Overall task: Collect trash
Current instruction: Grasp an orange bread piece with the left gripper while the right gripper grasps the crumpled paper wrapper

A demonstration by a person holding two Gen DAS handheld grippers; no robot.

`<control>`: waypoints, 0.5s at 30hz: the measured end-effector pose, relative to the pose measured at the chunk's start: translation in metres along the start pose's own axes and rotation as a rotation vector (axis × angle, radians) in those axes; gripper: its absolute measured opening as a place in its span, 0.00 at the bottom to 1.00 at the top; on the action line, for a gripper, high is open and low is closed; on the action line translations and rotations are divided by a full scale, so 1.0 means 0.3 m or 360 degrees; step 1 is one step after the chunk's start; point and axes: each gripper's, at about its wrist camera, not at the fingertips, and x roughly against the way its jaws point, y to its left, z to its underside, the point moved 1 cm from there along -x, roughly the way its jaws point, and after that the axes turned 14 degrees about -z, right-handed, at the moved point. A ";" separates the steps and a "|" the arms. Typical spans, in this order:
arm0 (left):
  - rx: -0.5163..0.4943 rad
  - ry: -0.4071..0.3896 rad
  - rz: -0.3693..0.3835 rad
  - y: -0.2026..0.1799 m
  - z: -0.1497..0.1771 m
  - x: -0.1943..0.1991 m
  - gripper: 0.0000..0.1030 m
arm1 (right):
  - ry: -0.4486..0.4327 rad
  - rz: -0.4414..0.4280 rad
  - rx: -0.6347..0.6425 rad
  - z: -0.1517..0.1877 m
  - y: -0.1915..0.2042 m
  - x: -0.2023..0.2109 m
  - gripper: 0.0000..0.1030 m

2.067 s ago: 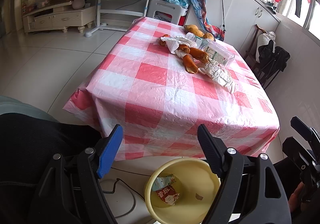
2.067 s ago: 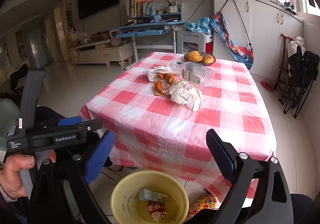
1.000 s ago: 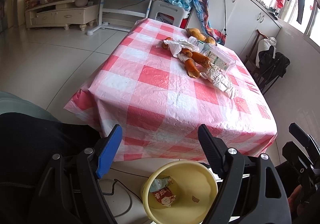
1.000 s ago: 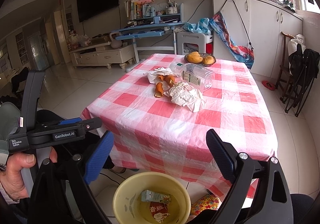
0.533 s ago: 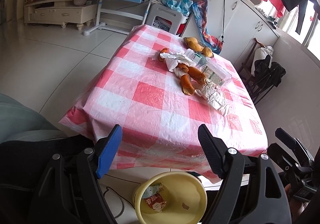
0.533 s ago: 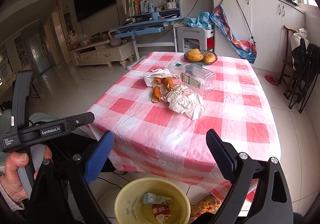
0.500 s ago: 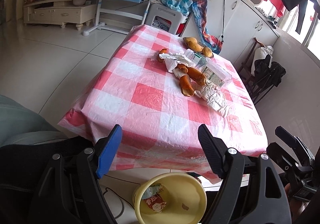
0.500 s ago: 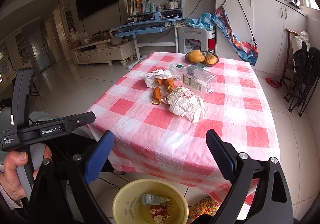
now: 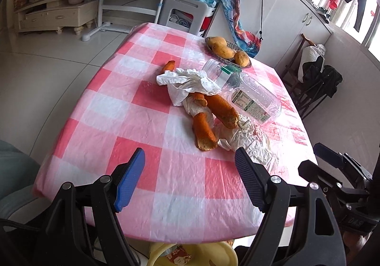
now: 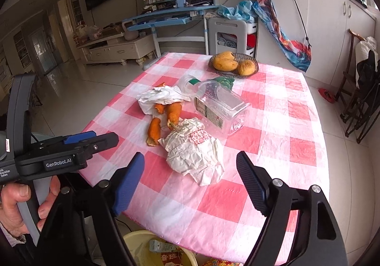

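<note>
Both grippers angled downward over table, fingers apart

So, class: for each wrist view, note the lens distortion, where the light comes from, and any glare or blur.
Left wrist view: fisheye bends the cabinets; dark vignette corners; windows blown out at upper right; sheen on the tablecloth and bottle; sharp. Right wrist view: same barrel bend and vignette; daylight from the right; dim hallway at left; floor reflections; crumpled paper crisp.

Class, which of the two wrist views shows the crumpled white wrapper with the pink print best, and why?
The right wrist view: the crumpled wrapper lies whole, facing the camera, pink print visible. In the left wrist view the wrapper is partly hidden behind a gripper finger and washed out.
</note>
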 end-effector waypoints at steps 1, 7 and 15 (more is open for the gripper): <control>-0.0013 0.0005 -0.0002 -0.018 -0.012 -0.020 0.72 | 0.0016 -0.0010 -0.0023 -0.008 -0.017 -0.014 0.74; -0.0044 0.0026 -0.0124 -0.072 -0.074 -0.147 0.71 | 0.0145 0.0015 0.0025 -0.040 -0.034 -0.121 0.74; -0.0183 0.0030 -0.0016 -0.118 -0.070 -0.213 0.24 | 0.0271 0.0069 0.0090 -0.030 -0.033 -0.221 0.71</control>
